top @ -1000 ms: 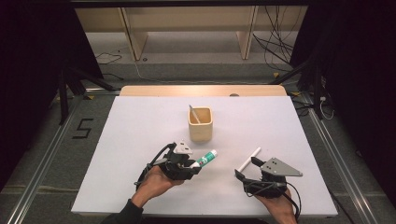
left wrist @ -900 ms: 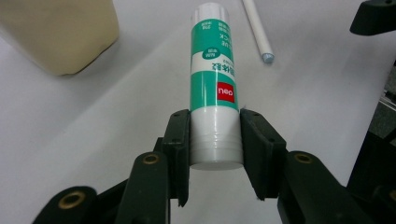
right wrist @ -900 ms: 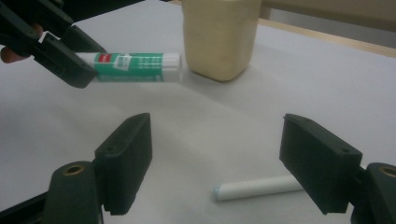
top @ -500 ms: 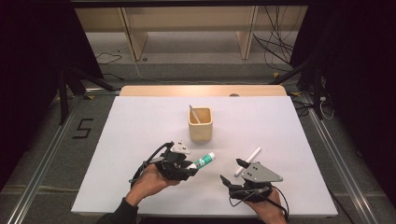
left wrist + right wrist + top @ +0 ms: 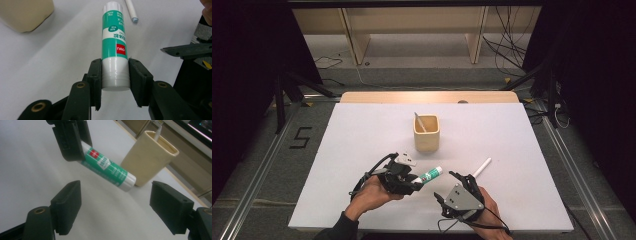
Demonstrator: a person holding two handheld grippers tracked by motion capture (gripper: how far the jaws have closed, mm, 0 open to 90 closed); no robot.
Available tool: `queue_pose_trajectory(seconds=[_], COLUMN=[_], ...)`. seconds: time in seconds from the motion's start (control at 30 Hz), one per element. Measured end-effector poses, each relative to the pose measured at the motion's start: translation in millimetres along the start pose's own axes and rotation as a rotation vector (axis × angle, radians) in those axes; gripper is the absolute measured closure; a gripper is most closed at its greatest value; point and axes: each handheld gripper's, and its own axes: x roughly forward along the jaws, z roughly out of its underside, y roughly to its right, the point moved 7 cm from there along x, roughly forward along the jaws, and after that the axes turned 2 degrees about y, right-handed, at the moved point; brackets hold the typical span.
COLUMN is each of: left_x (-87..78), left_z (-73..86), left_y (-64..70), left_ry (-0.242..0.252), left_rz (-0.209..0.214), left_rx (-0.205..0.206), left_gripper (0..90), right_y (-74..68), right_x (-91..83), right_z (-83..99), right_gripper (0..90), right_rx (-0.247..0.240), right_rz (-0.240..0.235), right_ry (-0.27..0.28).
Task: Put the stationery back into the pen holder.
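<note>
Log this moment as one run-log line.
left tool: shut on glue stick | right tool: open, facing stick | pen: lying on table | cup: upright

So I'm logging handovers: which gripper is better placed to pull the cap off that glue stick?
Probably the right gripper. Its jaws are open and empty, aimed at the free end of the glue stick. The left gripper is shut on the stick's other end.
</note>
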Motion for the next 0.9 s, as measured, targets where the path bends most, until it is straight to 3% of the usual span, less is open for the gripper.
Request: queue_pose_trajectory(seconds=[0.2,0.4,0.43,0.47,0.9], left_x=[0.2,-1.1,-0.8,-1.0,-1.1], left_z=[0.3,-0.1,-0.3,-0.1,-0.9], left_y=[1.2,4.2,5.2,5.4,12.5], left_ry=[-0.006,-0.015,-0.014,-0.018,-0.029], left_rz=[0.005,0.011,0.014,0.015,0.022], left_rx=[0.005,0.015,0.015,0.018,0.035], left_gripper=[64.6,64.6,64.6,64.6,64.6], right_y=[-6.8,-13.8,-15.1,-14.7,-26.4], right_x=[6.7,11.3,12.1,12.8,21.7], right_z=[-2.5,-3.8,-4.3,-4.8,-7.1], right_gripper=[24.9,24.3,24.2,23.9,23.3], right_rx=[-0.099,-0.269,-0.264,-0.295,-0.354], right_rz=[0.023,0.057,0.065,0.071,0.083], right_ry=[-0.004,-0.021,-0.017,-0.022,-0.031])
